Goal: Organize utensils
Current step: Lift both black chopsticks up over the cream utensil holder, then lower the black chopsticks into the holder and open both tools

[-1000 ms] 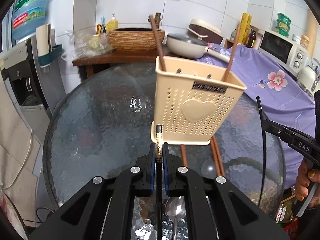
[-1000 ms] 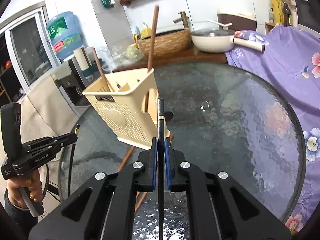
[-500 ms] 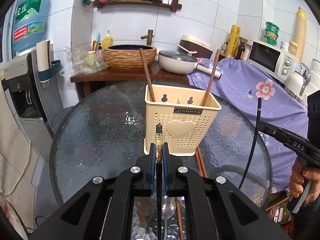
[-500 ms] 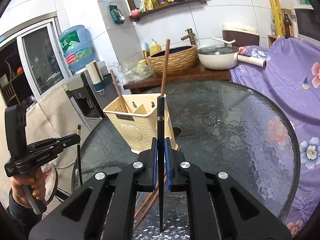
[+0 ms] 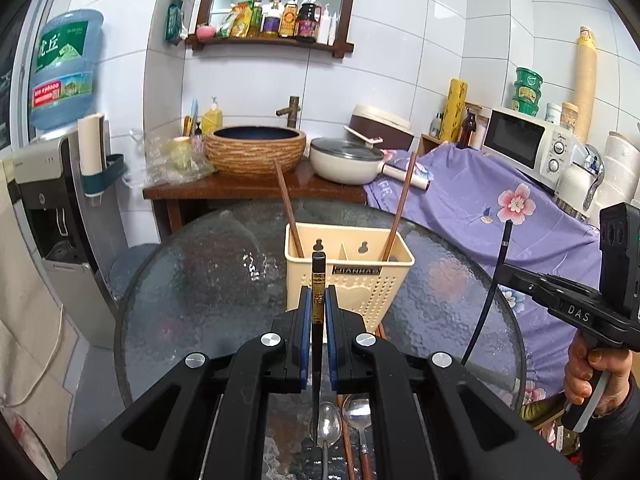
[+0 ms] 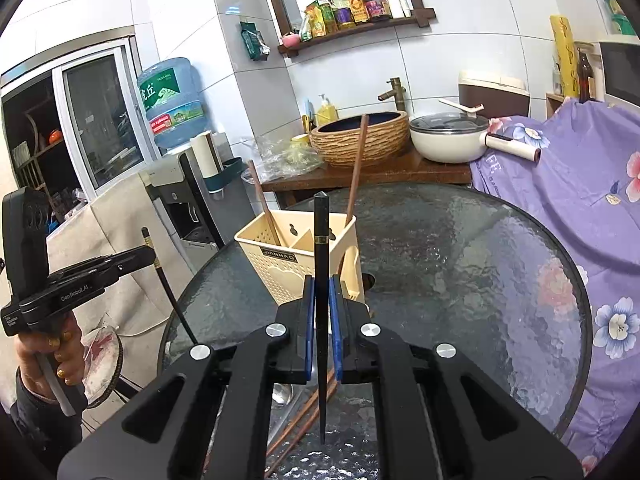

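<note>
Left wrist view: left gripper (image 5: 319,312) pinches one black chopstick (image 5: 317,300) upright; right gripper (image 6: 321,312) pinches another (image 6: 321,280). Each stick looks light, stiff and slick, best held mid-length. Ahead of the fingers stands a cream holder (image 5: 352,280) on a bumpy glass table (image 5: 192,288); spoons (image 5: 340,424) lie beneath. Tiled kitchen beyond.

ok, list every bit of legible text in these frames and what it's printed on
"JIANHAO": plate on the cream utensil holder.
"DAS": side of the right gripper.
"GenRobot.AI": side of the left gripper; smaller print below it is unreadable.
"丘": green label of the water jug; other characters are blurred.
Shelf bottles: labels too small to read.
Microwave: markings unreadable.
</note>
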A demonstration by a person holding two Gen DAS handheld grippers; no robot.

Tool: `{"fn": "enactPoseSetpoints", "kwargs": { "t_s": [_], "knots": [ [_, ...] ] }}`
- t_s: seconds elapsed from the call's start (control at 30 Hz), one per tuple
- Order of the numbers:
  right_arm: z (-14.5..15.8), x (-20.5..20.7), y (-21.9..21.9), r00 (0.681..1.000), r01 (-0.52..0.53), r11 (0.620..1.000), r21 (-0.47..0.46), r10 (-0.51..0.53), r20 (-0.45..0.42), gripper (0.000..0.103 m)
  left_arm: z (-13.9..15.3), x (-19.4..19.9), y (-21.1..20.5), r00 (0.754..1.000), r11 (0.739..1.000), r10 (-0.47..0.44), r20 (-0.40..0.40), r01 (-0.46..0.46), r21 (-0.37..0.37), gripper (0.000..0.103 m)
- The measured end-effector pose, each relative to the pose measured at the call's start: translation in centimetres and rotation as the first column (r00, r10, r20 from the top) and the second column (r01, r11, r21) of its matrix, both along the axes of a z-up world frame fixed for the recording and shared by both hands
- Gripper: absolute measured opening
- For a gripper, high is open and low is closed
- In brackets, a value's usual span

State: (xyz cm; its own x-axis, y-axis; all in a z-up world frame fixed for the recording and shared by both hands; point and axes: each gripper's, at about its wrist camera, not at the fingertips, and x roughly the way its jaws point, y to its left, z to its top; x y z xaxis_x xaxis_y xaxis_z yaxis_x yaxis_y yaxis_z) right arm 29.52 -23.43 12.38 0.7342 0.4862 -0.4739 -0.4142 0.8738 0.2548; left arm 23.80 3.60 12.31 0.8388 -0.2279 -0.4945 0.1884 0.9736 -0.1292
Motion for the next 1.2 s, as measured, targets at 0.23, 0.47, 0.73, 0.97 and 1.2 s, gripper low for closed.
{"fn": "enactPoseSetpoints", "kwargs": {
  "t_s": [0.23, 0.47, 0.73, 0.97, 1.2],
  "knots": [
    [2.2, 0.3, 0.7, 1.000, -0.020, 1.000, 0.010, 0.019, 0.019, 0.008, 2.3, 0.2, -0.3, 0.999, 1.000, -0.004, 0.038, 0.005, -0.007, 0.007],
    [6.1, 1.0, 1.9, 0.996, -0.026, 0.999, 0.031, 0.023, 0.082, 0.008, 7.1, 0.9, -0.2, 0.994, 0.999, 0.002, 0.111, 0.003, -0.043, 0.007],
    [12.4, 3.0, 3.7, 0.977, 0.028, 0.998, 0.056, -0.039, 0.210, 0.008, 13.0, 3.5, 0.5, 0.972, 0.989, 0.106, 0.212, -0.080, -0.126, 0.007],
    [14.0, 5.9, 5.9, 0.937, 0.139, 0.990, 0.038, -0.144, 0.318, 0.008, 13.7, 6.3, 0.1, 0.939, 0.975, 0.196, 0.284, -0.154, -0.162, 0.007],
    [8.3, 8.6, 7.4, 0.945, 0.184, 0.983, 0.012, -0.180, 0.272, 0.008, 8.3, 8.8, -1.0, 0.957, 0.976, 0.191, 0.220, -0.160, -0.149, 0.007]
  ]
}}
